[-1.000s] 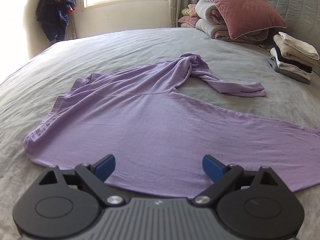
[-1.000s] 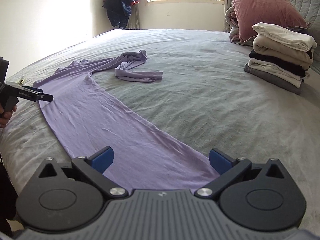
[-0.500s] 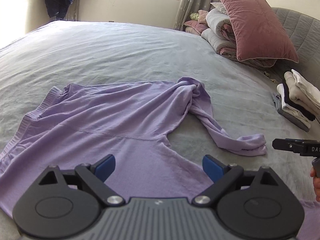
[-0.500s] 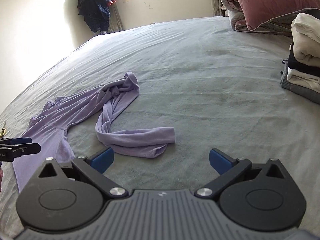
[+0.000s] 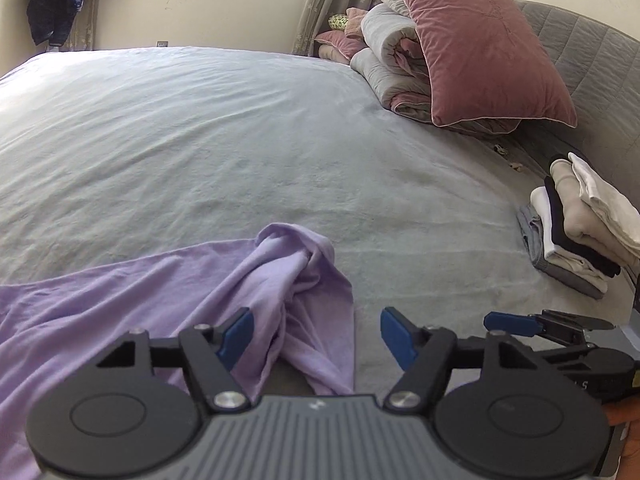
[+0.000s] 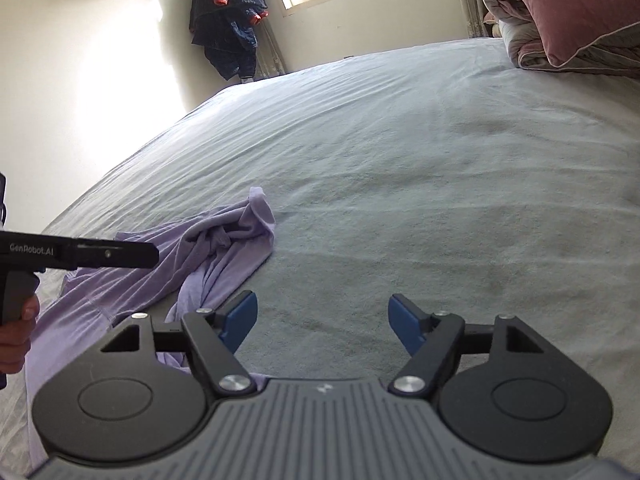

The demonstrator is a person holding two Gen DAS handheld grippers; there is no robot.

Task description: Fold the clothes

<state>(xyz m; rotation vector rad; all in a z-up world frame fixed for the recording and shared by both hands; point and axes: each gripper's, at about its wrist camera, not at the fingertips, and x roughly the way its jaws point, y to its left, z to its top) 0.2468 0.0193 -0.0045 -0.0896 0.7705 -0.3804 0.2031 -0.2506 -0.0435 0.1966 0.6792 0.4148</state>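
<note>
Both views have advanced; purple shirt lies bunched.

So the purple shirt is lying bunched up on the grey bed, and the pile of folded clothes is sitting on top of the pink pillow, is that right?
Not quite. The purple shirt does lie bunched on the grey bed, but the pile of folded clothes sits on the bed itself, apart from the pink pillow. The left wrist view shows it.

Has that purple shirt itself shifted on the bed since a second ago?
Cannot tell. The purple shirt looks nearer, but the pink pillow grew too, so the camera moved.
</note>
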